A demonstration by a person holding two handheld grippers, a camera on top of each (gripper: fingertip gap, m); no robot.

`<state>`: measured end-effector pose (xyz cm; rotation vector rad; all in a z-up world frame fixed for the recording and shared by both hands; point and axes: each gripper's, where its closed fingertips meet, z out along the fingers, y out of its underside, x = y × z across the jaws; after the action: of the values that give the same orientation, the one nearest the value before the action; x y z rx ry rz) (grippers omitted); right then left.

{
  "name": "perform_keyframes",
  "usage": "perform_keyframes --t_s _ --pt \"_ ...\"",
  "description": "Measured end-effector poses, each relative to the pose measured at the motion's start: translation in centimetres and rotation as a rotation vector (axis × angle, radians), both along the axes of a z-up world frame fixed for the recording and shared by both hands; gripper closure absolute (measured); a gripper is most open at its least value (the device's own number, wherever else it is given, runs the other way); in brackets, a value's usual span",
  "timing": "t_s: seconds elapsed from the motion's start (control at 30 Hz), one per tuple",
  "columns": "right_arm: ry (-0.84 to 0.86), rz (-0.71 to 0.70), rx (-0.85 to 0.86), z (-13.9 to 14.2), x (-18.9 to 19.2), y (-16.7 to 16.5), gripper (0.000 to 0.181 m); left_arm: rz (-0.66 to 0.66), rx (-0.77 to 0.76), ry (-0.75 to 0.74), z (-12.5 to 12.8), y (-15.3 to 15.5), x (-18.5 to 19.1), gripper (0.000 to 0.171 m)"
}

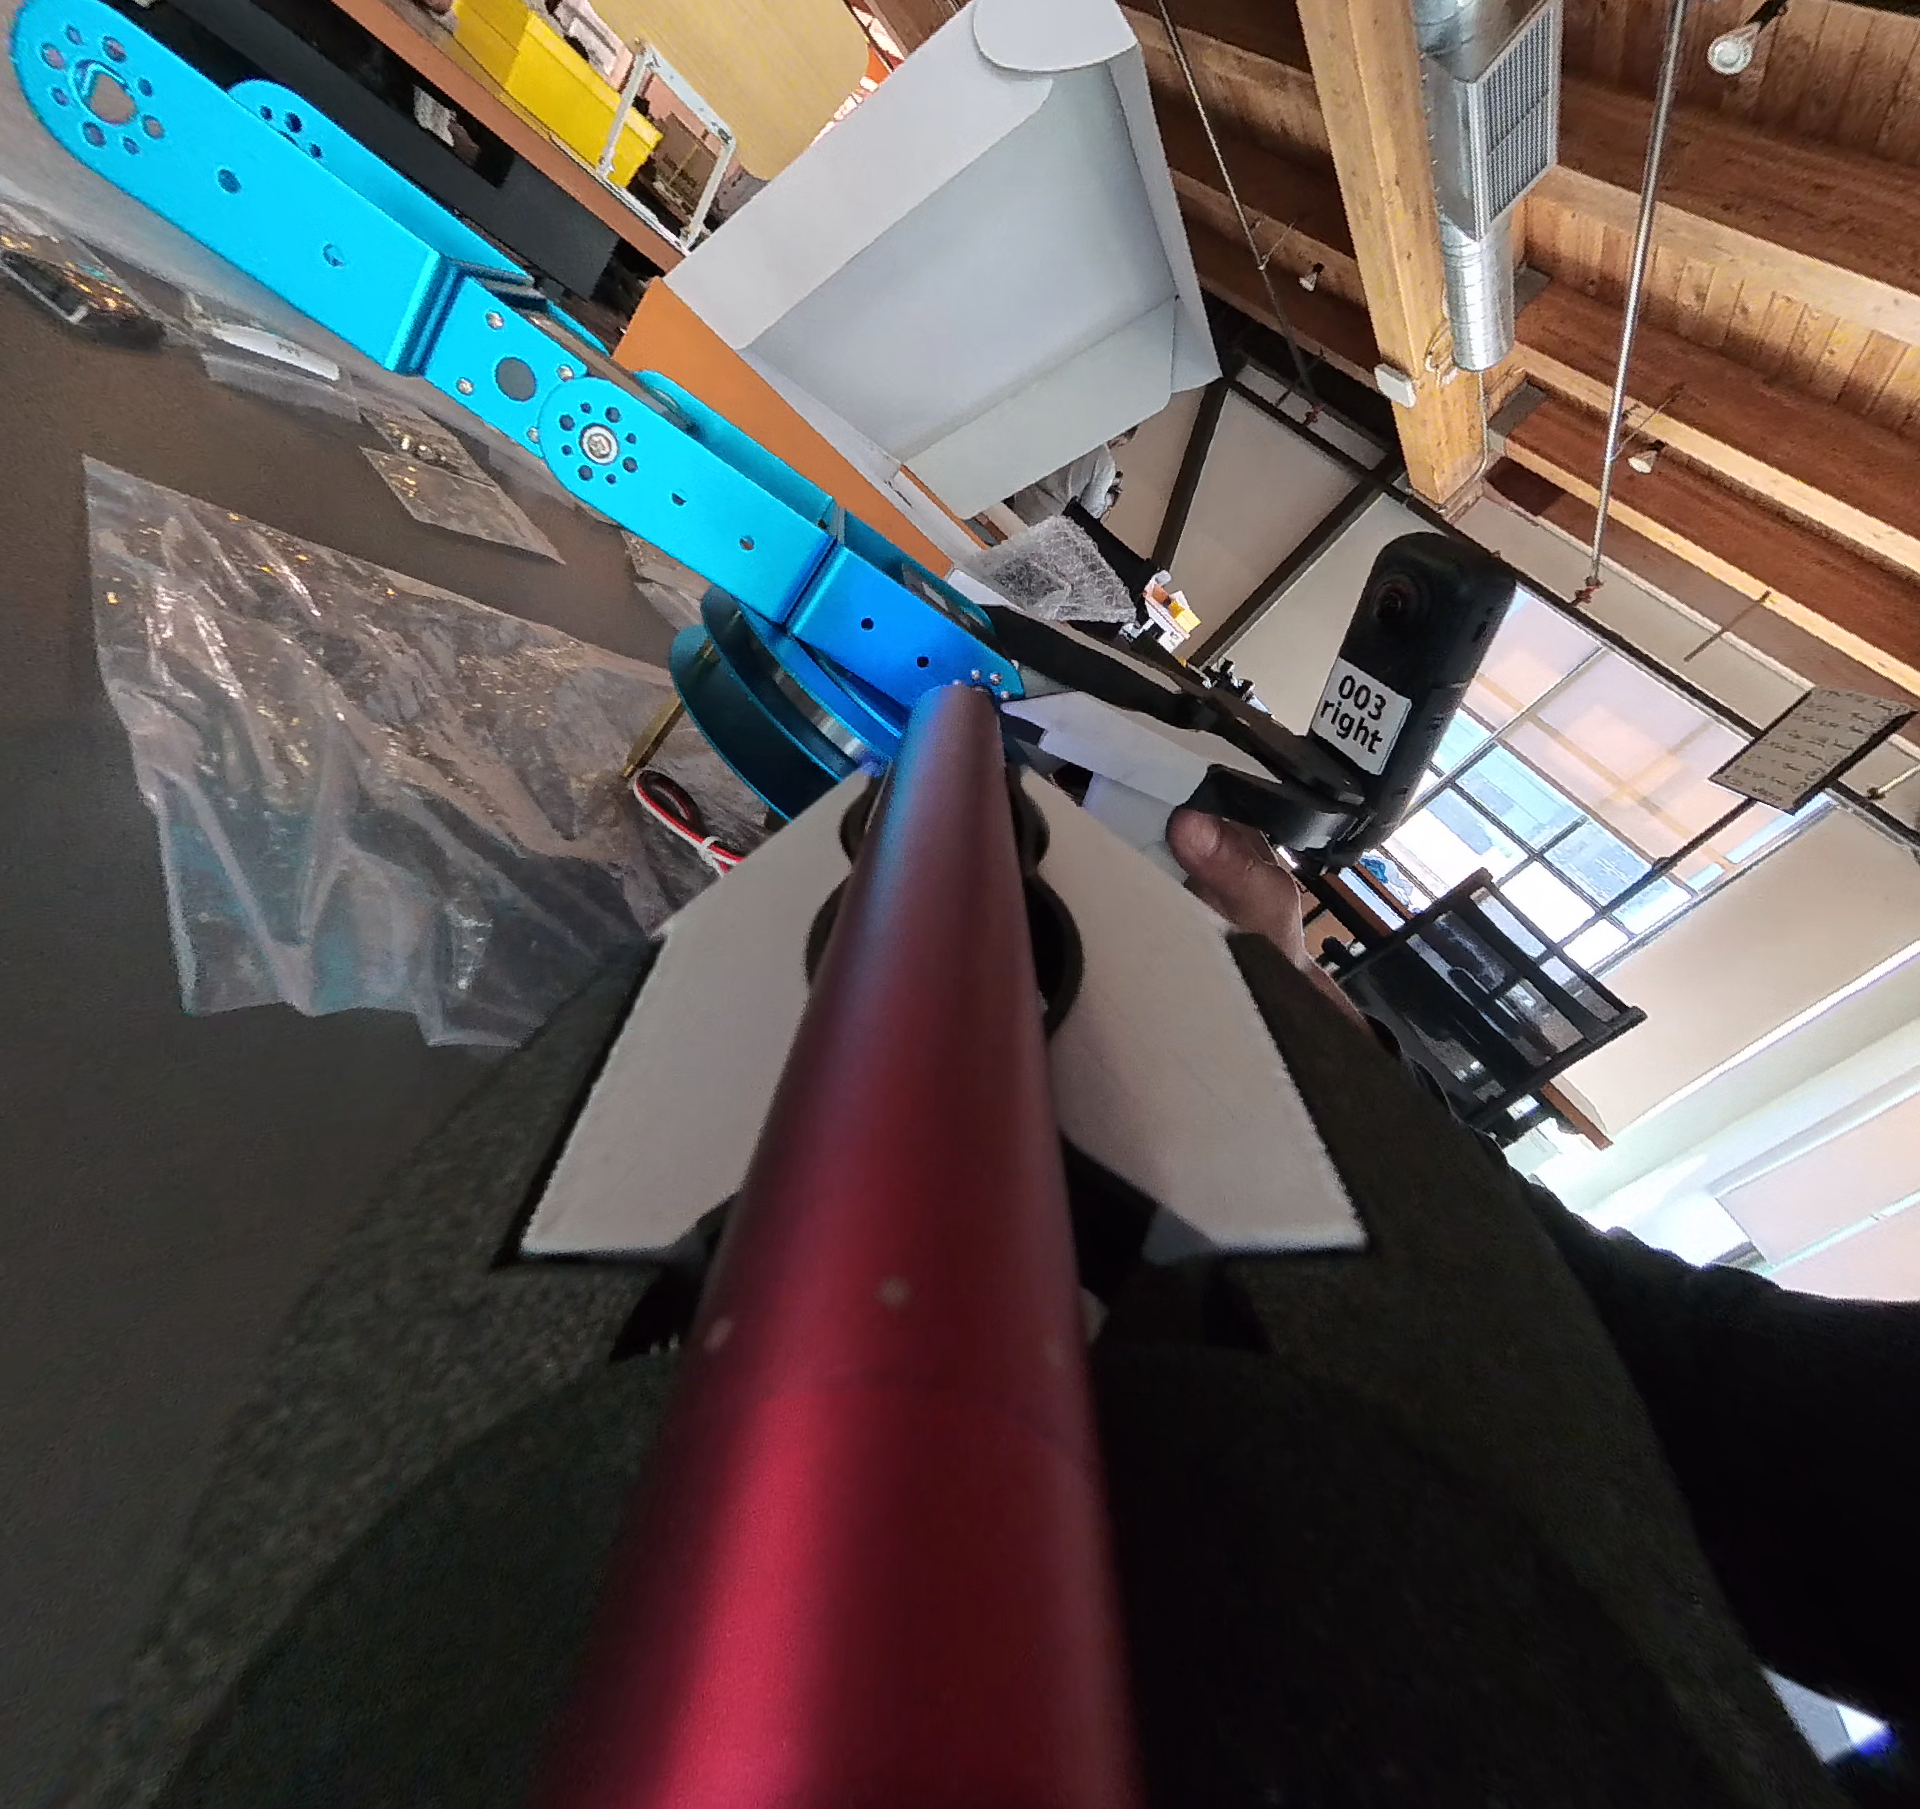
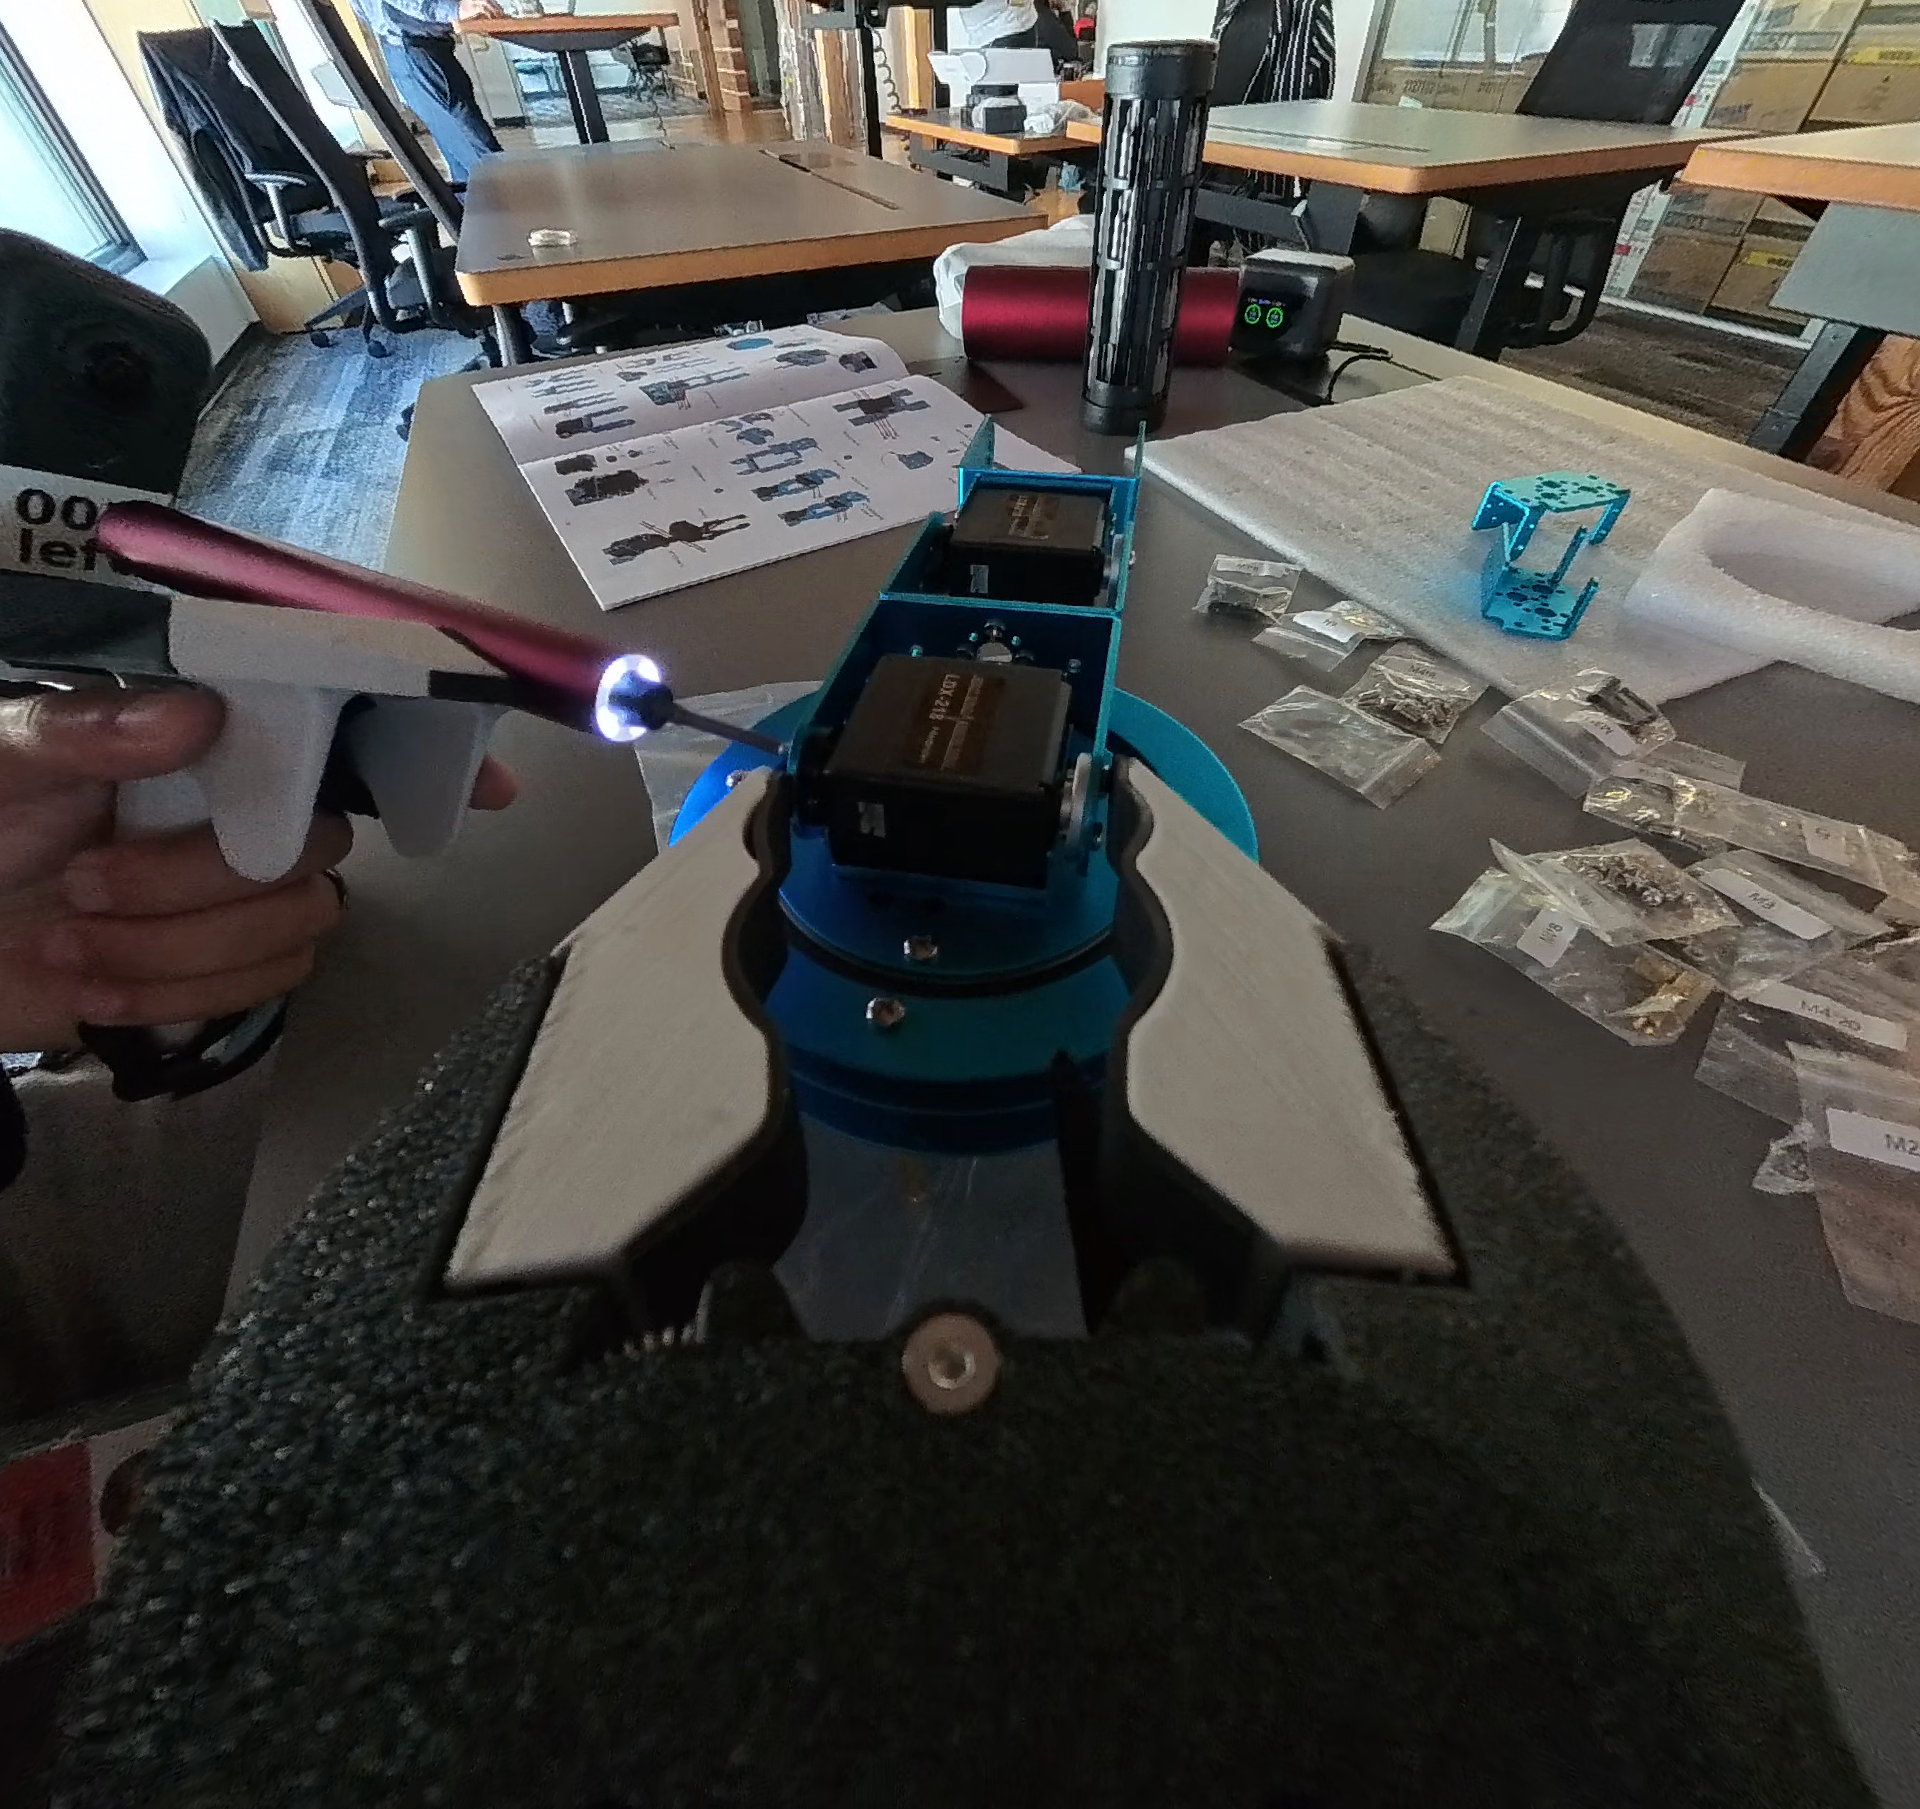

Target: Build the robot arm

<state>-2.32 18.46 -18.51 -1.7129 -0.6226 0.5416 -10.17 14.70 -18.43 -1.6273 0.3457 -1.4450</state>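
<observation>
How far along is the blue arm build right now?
Done: blue base carries two brackets with black servos seated. In hand: left gripper is shut on the red screwdriver, lit tip at the lower bracket; right gripper flanks that bracket, contact unclear. Left: a loose blue bracket on foam and many screw bags suggest more to fit.

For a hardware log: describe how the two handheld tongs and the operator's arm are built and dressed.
Both tongs share a build: two flat pale grey fingers with wavy inner edges, edged in black, on a coarse black speckled body. The right tongs show a silver screw at the base. The left tongs have a white pistol-style handle, a black camera and a white sticker. A black sleeve covers the arm.
</observation>
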Motion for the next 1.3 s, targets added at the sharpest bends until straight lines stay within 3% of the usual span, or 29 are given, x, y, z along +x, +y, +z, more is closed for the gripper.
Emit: perform_keyframes --t_s 0.97,1.3 --pt "-0.005 0.000 -0.007 -0.04 -0.08 -0.08 0.120 0.000 0.007 0.040 -0.16 0.03 0.52 0.151" --pt "-0.025 -0.017 0.001 -0.11 0.06 0.09 0.121 0.127 -0.039 -0.031 -0.50 -0.32 0.88 0.150"
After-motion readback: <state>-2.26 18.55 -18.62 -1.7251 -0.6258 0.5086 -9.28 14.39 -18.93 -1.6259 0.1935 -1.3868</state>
